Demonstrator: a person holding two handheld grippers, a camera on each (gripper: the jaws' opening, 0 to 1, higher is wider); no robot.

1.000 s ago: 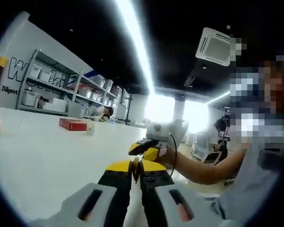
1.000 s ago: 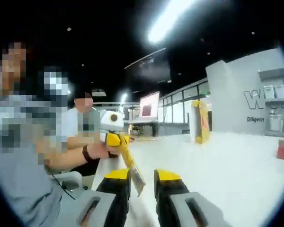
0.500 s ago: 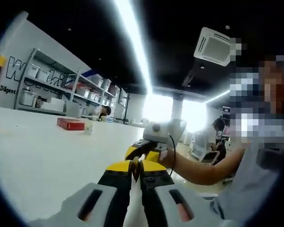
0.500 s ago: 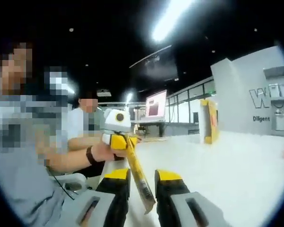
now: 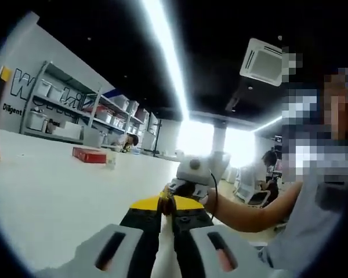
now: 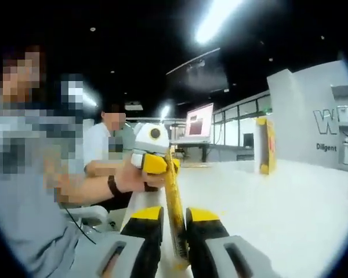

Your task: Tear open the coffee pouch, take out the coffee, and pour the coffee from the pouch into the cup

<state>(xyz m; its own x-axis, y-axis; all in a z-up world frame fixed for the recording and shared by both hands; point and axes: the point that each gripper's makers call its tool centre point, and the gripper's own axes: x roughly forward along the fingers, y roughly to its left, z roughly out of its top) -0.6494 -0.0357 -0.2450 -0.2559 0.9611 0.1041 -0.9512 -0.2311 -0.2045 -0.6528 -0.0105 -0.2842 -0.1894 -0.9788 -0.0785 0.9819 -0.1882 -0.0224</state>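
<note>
Both claws clamp the coffee pouch (image 6: 175,202): left gripper (image 5: 166,207) at one end, right gripper (image 6: 174,215) at the other.

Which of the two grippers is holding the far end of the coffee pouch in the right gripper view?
The left gripper, held in the person's hand, pinches the far end of the yellow coffee pouch. The right gripper has the near end between its jaws.
</note>
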